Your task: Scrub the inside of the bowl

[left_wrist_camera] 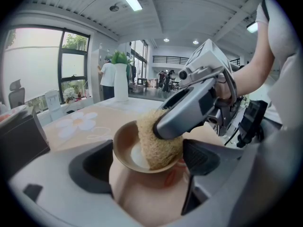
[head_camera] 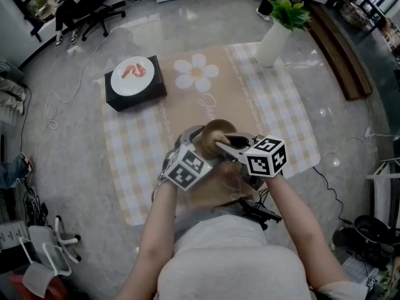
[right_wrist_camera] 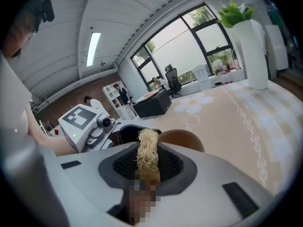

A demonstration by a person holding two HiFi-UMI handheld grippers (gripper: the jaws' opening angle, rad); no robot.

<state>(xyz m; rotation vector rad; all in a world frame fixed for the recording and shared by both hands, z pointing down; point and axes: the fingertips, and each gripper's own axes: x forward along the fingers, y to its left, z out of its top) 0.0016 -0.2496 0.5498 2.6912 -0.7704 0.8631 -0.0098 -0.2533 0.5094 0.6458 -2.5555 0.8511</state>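
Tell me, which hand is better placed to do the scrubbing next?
Right, probably. The right tongs are shut on the fibrous scrubber, which sits inside the bowl. The left tongs clamp the bowl itself, so they seem best left steadying it.

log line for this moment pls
left gripper: shut on bowl | right gripper: shut on scrubber | scrubber: inside bowl

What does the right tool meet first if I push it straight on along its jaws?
The right tool grips a scrubber inside the bowl held by the left tool, so the bowl's inner wall likely comes first; exact depth unclear.
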